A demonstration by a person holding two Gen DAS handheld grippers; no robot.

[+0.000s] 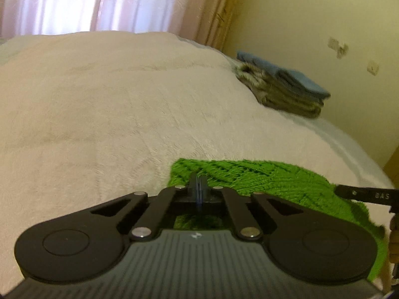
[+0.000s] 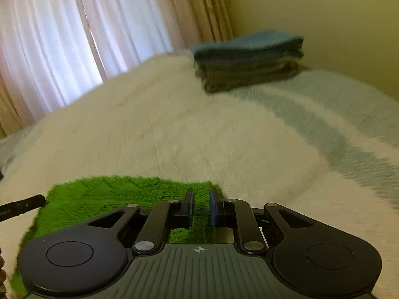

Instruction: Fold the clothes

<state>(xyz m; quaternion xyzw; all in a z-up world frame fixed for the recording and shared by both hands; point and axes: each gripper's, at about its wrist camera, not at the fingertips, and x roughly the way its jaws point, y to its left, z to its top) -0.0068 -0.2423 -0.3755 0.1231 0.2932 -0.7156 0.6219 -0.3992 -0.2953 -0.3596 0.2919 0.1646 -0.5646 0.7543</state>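
Pale curtains (image 2: 62, 44) and a yellowish wall back a bed covered by a cream fleece blanket (image 1: 112, 104). Near the blanket's close edge lies a green knitted garment (image 1: 261, 179), folded flat. Over the garment's left corner the left gripper (image 1: 198, 182) has its fingers pressed together, whether on cloth is unclear. Above the garment's right corner the right gripper (image 2: 201, 199) holds its fingers slightly apart. Well beyond the garment, by the wall, sits a stack of folded clothes (image 2: 249, 59).
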